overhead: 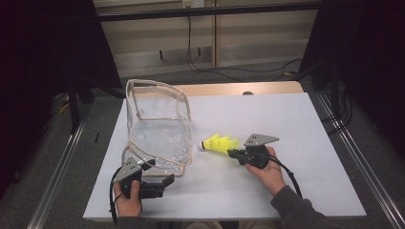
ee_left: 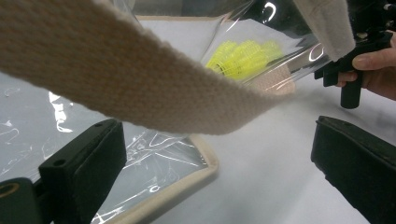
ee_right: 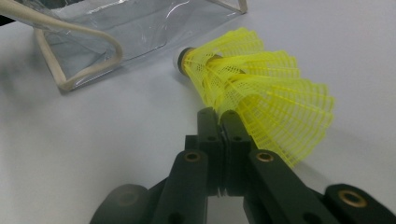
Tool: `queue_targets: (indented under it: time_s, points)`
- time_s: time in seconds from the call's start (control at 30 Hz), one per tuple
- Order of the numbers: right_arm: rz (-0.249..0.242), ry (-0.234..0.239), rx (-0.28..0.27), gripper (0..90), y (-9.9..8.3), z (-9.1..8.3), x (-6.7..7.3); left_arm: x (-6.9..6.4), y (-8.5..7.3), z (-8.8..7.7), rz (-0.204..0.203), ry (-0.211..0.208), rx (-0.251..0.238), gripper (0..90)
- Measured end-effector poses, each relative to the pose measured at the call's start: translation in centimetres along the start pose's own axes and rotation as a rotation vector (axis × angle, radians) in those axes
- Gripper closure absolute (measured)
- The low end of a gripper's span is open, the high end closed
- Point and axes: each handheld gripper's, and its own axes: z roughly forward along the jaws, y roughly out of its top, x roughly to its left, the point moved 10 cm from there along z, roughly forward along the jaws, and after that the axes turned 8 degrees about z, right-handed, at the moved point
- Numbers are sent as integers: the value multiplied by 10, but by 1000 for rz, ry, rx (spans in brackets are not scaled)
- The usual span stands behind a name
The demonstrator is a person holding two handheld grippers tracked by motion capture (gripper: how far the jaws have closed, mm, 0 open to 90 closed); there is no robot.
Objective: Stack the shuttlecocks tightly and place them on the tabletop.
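A yellow mesh shuttlecock (overhead: 220, 143) with a white cork tip lies on its side on the white table (overhead: 296, 119). My right gripper (overhead: 231, 153) is shut on the edge of its skirt. In the right gripper view the shuttlecock (ee_right: 261, 88) fans out from the pinched jaws of my right gripper (ee_right: 220, 116). A clear plastic bag (overhead: 157, 129) with beige trim stands to its left. My left gripper (overhead: 165, 183) rests open at the bag's near corner. In the left gripper view the beige strap (ee_left: 140, 84) crosses above my left gripper (ee_left: 215, 140), and the shuttlecock (ee_left: 243, 56) shows through the plastic.
The bag's beige bottom edge (ee_left: 187, 182) lies between the left jaws on the table. The other hand with its gripper (ee_left: 350, 70) is at the upper right of the left gripper view. Beyond the white board are a wooden strip (overhead: 229, 88) and floor cables (overhead: 239, 71).
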Motion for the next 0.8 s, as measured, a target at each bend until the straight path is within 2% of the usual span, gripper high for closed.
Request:
queue_targets:
  time_s: [0.27,0.53,0.73,0.8]
  points:
    - [2,-11,14,867,-2,0,-2,0,0,0,4,0,4,34]
    - [5,-20,15,795,-3,0,-2,0,0,0,3,1,1,34]
    - [9,-32,15,701,-3,-2,-4,0,0,0,1,1,0,34]
    - [13,-36,18,635,-4,-2,-4,0,1,0,0,1,-3,34]
